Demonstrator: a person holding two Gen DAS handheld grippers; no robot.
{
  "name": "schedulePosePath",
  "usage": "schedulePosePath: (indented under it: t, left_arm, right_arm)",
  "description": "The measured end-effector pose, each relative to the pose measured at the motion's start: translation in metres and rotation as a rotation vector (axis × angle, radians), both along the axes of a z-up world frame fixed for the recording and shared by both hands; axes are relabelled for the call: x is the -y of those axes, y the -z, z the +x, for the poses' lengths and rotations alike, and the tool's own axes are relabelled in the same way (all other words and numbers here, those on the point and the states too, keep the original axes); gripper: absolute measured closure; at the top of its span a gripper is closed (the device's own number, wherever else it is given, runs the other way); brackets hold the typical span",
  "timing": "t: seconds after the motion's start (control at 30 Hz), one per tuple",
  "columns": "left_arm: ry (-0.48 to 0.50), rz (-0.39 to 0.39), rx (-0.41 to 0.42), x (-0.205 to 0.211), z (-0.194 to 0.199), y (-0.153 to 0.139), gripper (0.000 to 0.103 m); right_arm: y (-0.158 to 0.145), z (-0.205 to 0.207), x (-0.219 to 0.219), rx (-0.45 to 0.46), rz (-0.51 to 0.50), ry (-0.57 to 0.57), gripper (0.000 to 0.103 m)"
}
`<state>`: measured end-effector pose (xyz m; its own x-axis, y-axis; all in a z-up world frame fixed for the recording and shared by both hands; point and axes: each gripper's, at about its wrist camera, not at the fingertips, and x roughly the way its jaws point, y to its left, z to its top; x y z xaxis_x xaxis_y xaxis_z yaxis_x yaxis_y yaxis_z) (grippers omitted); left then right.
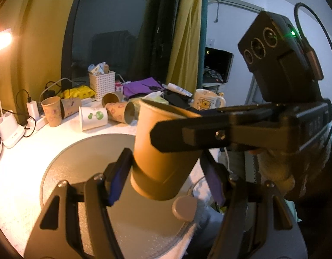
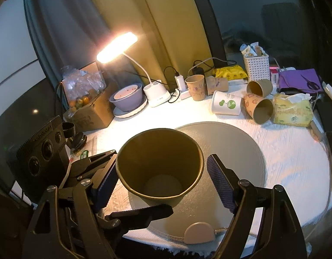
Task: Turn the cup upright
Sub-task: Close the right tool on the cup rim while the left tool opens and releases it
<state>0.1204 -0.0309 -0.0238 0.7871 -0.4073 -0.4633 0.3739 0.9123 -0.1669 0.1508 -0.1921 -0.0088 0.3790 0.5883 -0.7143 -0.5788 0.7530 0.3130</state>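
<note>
A brown paper cup [image 1: 159, 151] stands mouth up, slightly tilted, over the round grey mat [image 1: 84, 157]. My left gripper [image 1: 166, 174] has its fingers on either side of the cup's base, apparently touching it. My right gripper [image 2: 161, 179] is open around the cup [image 2: 159, 164], with a gap at the right pad [image 2: 220, 185]; its fingers [image 1: 176, 133] reach in from the right at the rim in the left wrist view. The left gripper's fingers [image 2: 140, 213] show under the cup in the right wrist view.
Several paper cups [image 2: 226, 103] lie or stand at the back of the white table, with a white basket [image 2: 256, 67], tissue pack [image 2: 293, 110], lit desk lamp [image 2: 116, 47], bowl [image 2: 127, 97], cardboard box [image 2: 90, 112] and a bear mug [image 1: 207, 101].
</note>
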Motion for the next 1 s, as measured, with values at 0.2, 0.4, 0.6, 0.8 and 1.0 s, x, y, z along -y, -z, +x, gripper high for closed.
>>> schedulePosePath:
  t: [0.2,0.4,0.6,0.8,1.0]
  left_arm:
    - [0.009,0.002,0.008,0.0033,-0.0019,-0.0022,0.037]
    - [0.016,0.002,0.009,0.0042,-0.0022,-0.0029,0.037]
    - [0.030,0.002,0.001,0.0067,-0.0011,-0.0014,0.037]
    - [0.030,-0.006,-0.015,0.0064,-0.0005,-0.0012,0.037]
    - [0.022,-0.016,-0.043,0.0021,0.0028,0.0007,0.030]
  right_arm:
    - [-0.0011,-0.0011,0.0007,0.002,0.003,-0.002,0.022]
    - [-0.0011,-0.0034,0.0008,0.006,-0.004,-0.007,0.032]
    - [-0.0022,-0.0043,-0.0004,0.006,-0.004,-0.012,0.034]
    - [-0.0032,-0.0049,0.0003,0.008,-0.003,-0.015,0.035]
    - [-0.0042,-0.0060,-0.0007,0.018,-0.017,-0.015,0.035]
